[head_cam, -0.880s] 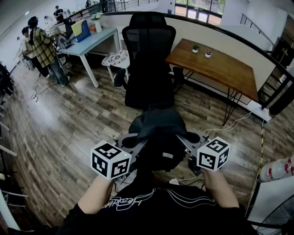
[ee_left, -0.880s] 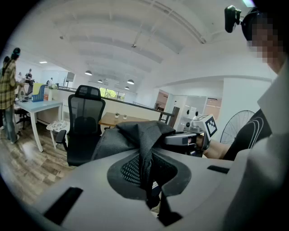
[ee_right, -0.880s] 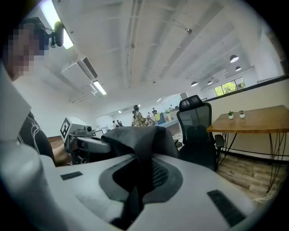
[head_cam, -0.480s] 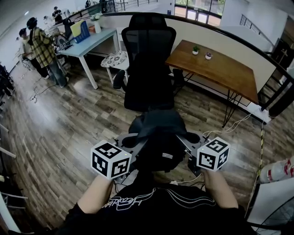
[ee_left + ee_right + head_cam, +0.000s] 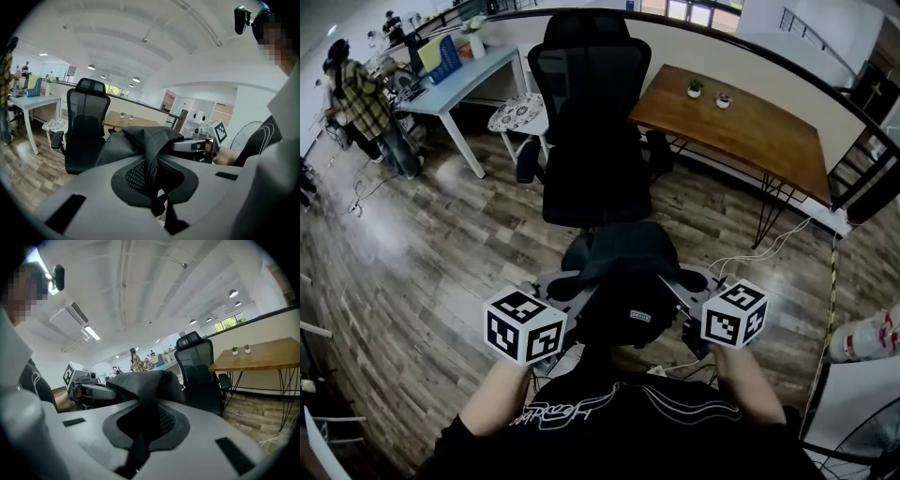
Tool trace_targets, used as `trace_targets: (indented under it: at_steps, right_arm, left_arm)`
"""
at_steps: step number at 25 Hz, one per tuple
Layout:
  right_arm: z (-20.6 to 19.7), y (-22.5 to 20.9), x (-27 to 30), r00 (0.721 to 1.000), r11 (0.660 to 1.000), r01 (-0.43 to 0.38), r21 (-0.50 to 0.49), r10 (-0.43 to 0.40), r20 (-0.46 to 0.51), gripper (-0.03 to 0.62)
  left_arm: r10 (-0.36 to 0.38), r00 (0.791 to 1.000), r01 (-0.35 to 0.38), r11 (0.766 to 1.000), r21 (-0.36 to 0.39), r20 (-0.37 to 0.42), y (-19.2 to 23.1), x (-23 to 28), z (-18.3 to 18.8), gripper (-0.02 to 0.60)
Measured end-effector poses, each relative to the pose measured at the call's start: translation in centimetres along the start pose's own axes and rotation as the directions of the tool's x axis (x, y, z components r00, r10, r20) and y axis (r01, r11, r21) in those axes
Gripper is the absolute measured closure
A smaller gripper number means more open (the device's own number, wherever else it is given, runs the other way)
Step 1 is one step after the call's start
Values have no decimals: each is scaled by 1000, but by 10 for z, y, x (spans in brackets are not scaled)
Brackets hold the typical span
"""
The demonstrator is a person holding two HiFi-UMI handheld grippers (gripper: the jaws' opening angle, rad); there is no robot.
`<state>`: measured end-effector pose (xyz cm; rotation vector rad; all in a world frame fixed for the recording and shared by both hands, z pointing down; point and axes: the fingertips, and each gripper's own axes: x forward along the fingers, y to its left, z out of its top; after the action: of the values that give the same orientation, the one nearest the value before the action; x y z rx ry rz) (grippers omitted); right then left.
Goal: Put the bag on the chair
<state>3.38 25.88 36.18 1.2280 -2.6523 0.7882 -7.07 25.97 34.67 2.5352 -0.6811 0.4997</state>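
A black fabric bag (image 5: 623, 272) hangs between my two grippers, just in front of my chest. In the head view my left gripper (image 5: 565, 284) is shut on the bag's left strap and my right gripper (image 5: 696, 279) is shut on its right strap. The left gripper view shows the strap (image 5: 152, 161) pinched between the jaws, and the right gripper view shows its strap (image 5: 146, 425) pinched the same way. The black mesh office chair (image 5: 595, 141) stands straight ahead on the wood floor, its empty seat (image 5: 595, 192) facing me, just beyond the bag.
A wooden table (image 5: 750, 141) with two small plants stands at the right behind the chair. A white desk (image 5: 455, 89) and a patterned stool (image 5: 520, 117) are at the left, with a person (image 5: 361, 103) beyond. A white cable (image 5: 764, 251) lies on the floor at the right.
The chair looks slightly larger and sits higher in the head view, and the room has shifted left. Both grippers and the bag hold the same place in the view.
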Motion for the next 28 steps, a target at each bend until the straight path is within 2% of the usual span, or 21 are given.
trace_targets:
  at_steps: [9, 21, 28]
  right_arm:
    - [18, -47, 60, 998, 996, 58, 72, -56, -39, 585]
    - [36, -108, 147, 985, 977, 159, 138, -148, -86, 583]
    - [56, -129, 174, 986, 977, 161, 138, -151, -75, 583]
  left_arm:
    - [-57, 997, 56, 998, -29, -48, 78, 40, 24, 546]
    - [-118, 987, 116, 993, -24, -107, 181, 89, 47, 546]
    - [-119, 987, 117, 993, -30, -106, 211, 103, 68, 546]
